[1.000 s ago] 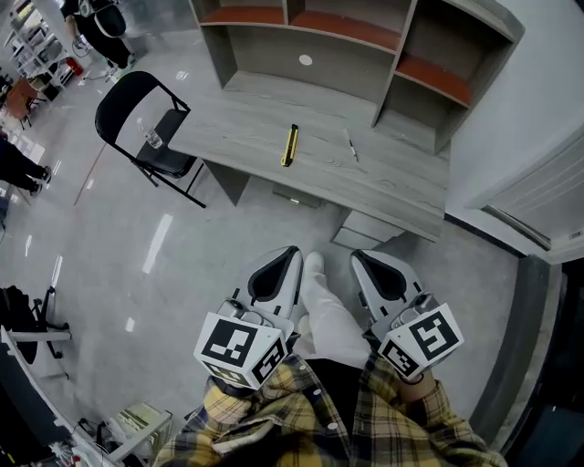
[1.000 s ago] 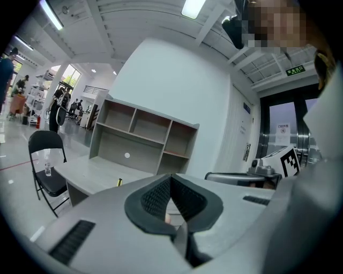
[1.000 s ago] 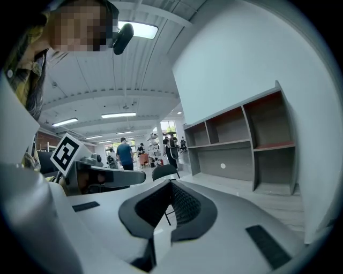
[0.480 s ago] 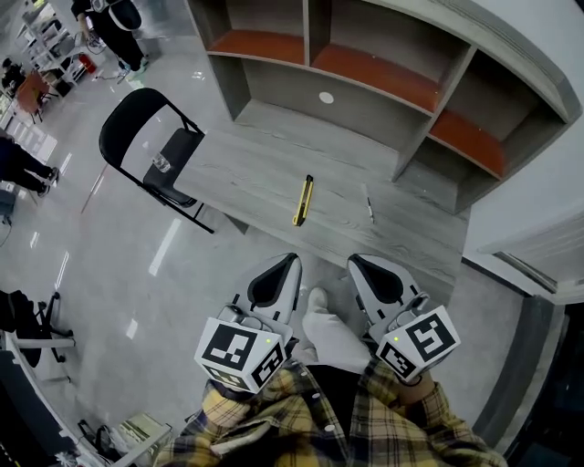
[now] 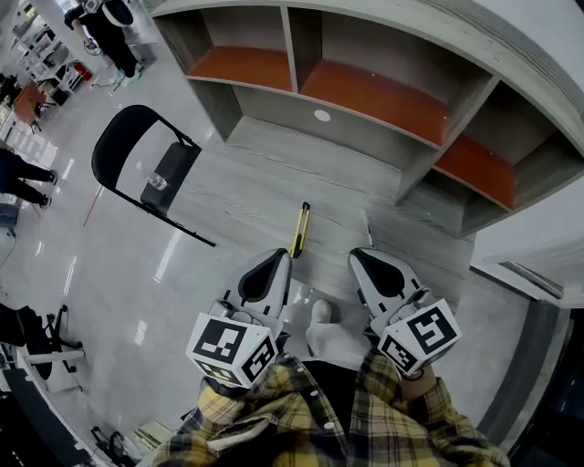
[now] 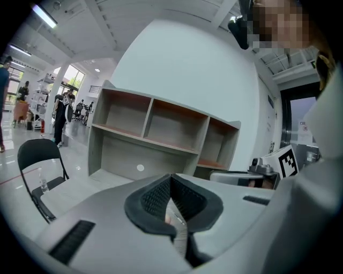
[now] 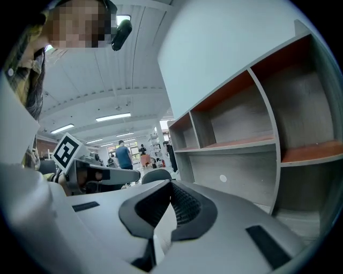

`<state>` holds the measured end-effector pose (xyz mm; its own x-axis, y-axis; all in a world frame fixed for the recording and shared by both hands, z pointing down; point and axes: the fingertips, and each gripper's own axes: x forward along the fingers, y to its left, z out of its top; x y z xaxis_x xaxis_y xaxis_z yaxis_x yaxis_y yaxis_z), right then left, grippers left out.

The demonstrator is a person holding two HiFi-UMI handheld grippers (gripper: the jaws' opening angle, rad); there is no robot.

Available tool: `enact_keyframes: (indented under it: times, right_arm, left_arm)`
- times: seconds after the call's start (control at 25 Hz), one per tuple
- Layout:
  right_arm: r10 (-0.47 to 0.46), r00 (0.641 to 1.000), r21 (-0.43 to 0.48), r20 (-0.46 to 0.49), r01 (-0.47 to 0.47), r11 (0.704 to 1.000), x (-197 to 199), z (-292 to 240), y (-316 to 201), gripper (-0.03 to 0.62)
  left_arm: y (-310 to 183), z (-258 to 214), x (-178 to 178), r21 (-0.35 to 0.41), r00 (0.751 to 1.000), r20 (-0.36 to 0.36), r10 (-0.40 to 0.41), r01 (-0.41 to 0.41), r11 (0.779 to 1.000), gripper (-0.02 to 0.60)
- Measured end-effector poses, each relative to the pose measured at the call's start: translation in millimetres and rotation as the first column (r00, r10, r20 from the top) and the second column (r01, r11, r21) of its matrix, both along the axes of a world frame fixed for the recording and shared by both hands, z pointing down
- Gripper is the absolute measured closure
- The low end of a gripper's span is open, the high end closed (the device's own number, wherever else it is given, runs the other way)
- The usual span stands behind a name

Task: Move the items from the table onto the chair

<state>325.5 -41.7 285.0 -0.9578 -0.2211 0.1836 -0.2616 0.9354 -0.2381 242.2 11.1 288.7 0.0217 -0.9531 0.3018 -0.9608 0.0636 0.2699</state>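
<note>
A yellow and black utility knife (image 5: 299, 230) lies on the grey wooden desk (image 5: 237, 205), just beyond my left gripper (image 5: 279, 259). To its right a thin pen (image 5: 368, 222) rests on the desk, close to the tip of my right gripper (image 5: 358, 256). Both grippers are held side by side over the desk's near edge, shut and empty. The black folding chair (image 5: 137, 169) stands at the desk's left end with a small clear bottle (image 5: 159, 181) on its seat. The left gripper (image 6: 171, 177) view also shows the chair (image 6: 38, 174). The right gripper (image 7: 171, 185) faces the shelves.
A shelf unit (image 5: 365, 100) with orange-brown boards stands on the back of the desk, also in the left gripper view (image 6: 155, 134). People (image 5: 108, 25) stand far off at the left on the glossy floor (image 5: 109, 274). A white wall closes off the right.
The desk, knife and pen have come closer to both grippers as the person stepped up to the desk. The jaws of both grippers have stayed shut.
</note>
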Motion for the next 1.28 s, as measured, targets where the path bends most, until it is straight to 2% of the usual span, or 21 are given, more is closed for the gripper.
enact_keyframes:
  times: [0.24,0.6,0.76,0.92,1.12,1.28]
  right_arm:
    - [0.032,0.999,-0.016,-0.028,-0.033,0.999,-20,10,-20,0.576]
    - [0.202,0.978,-0.009,-0.047,-0.203,0.979,-81,16,-45,0.577]
    - [0.295,0.954,-0.007,-0.058,-0.296,0.955,-122,15,-51,0.577]
    - [0.384,0.920,-0.002,-0.079,-0.385,0.923,-154,19,-53,0.577]
    - [0.481,0.870,-0.021,-0.108,-0.486,0.874,-165,30,-49,0.577]
    - [0.528,0.837,-0.036,-0.142,-0.538,0.842,-155,39,-46,0.577]
  left_arm:
    - [-24,9,-24,-0.012,0.999,-0.019,0.028,-0.028,1.000,0.578]
    - [-65,15,-93,0.000,0.982,-0.020,0.189,-0.189,0.982,0.578]
    - [-84,14,-138,-0.007,0.959,-0.012,0.282,-0.282,0.959,0.578]
    - [-96,18,-172,-0.022,0.928,-0.012,0.373,-0.373,0.928,0.578]
    - [-101,32,-182,-0.058,0.886,-0.030,0.463,-0.464,0.884,0.578]
    - [-104,48,-170,-0.101,0.861,-0.057,0.505,-0.508,0.855,0.578]
